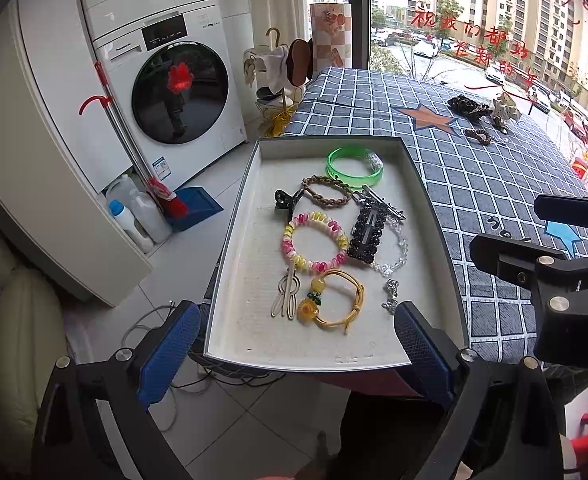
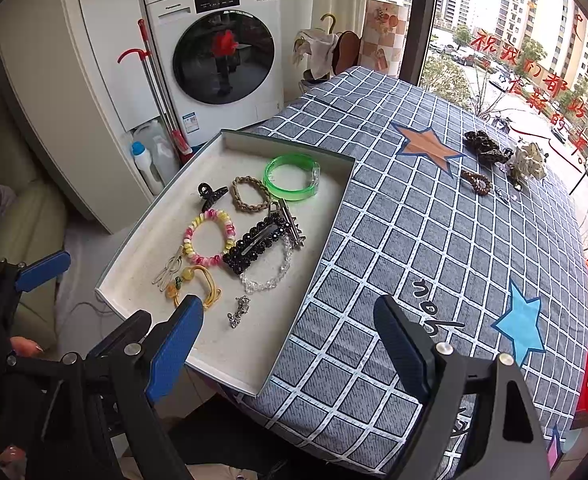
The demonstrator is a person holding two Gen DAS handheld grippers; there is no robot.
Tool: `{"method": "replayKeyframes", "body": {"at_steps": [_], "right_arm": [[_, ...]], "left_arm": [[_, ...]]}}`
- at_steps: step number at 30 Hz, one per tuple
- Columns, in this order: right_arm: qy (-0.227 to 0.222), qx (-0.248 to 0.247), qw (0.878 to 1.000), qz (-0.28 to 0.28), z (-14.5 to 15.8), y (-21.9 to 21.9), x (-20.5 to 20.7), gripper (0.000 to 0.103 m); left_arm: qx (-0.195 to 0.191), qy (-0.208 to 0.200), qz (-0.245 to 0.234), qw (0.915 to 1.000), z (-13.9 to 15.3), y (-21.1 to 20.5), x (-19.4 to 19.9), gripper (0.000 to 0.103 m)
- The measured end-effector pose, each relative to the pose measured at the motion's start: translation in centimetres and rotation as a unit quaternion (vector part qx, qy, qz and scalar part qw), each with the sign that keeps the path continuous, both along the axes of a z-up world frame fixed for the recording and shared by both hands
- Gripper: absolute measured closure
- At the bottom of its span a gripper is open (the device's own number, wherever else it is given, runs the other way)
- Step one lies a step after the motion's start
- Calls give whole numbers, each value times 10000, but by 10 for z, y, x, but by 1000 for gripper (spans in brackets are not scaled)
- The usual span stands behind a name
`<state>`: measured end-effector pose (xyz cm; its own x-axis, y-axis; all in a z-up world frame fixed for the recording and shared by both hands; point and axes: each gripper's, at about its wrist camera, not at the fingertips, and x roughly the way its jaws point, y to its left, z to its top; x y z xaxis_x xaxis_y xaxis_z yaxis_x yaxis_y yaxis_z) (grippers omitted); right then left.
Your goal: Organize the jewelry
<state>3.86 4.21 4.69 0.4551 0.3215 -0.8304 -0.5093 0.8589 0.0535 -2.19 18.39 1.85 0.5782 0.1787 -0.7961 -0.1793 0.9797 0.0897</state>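
Shallow box (image 1: 229, 240) of matt white card, with a rough, grainy floor. Inside: shiny see-through green plastic bangle (image 1: 354, 167), dull brown braided cord band (image 1: 328, 191), glossy pink and yellow bead bracelet (image 1: 315, 243), sparkly black bead clip (image 1: 368, 236), clear glassy bead bracelet (image 1: 394, 258), smooth yellow cord (image 1: 340, 300), pale shiny metal pin (image 1: 286, 294). Soft cloth cover (image 2: 414, 240) on the table, grey-blue with white lines. Grippers of matt black plastic with bumpy blue pads (image 1: 169, 354). Smooth glossy white washer (image 1: 165, 80).
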Motion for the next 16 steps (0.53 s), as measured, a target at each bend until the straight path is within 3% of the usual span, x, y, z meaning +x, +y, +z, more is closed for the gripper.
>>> {"method": "replayKeyframes", "body": {"at_steps": [16], "right_arm": [[17,-36,10000,30,-1,3,1,14]], "left_arm": [[-20,30,34,10000,-4,3,0,1]]}}
